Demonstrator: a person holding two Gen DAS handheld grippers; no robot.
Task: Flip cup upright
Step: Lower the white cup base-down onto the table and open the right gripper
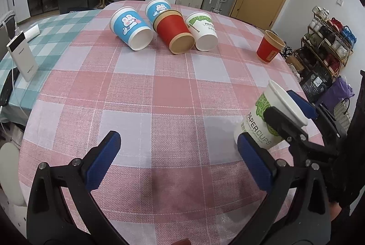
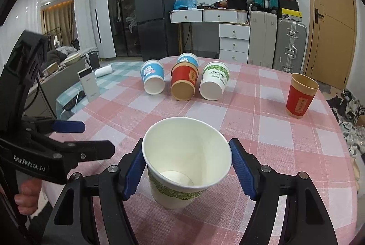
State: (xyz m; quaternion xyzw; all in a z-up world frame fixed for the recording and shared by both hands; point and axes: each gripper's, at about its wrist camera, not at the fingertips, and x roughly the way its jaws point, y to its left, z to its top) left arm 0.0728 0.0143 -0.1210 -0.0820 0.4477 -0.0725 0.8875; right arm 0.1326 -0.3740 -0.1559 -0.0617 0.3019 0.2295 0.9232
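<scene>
A white paper cup with green print stands upright on the pink checked table, between the blue pads of my right gripper. The left pad touches its wall and the right pad sits at its rim. The same cup shows in the left wrist view at the right, with the right gripper around it. My left gripper is open and empty over the near table. Several cups lie on their sides at the far end: a blue one, a red one, a white one.
A red cup stands upright at the right edge of the table. A second blue cup lies behind the red one. A white power bank stands on the teal cloth at the left. Shelves and suitcases stand beyond the table.
</scene>
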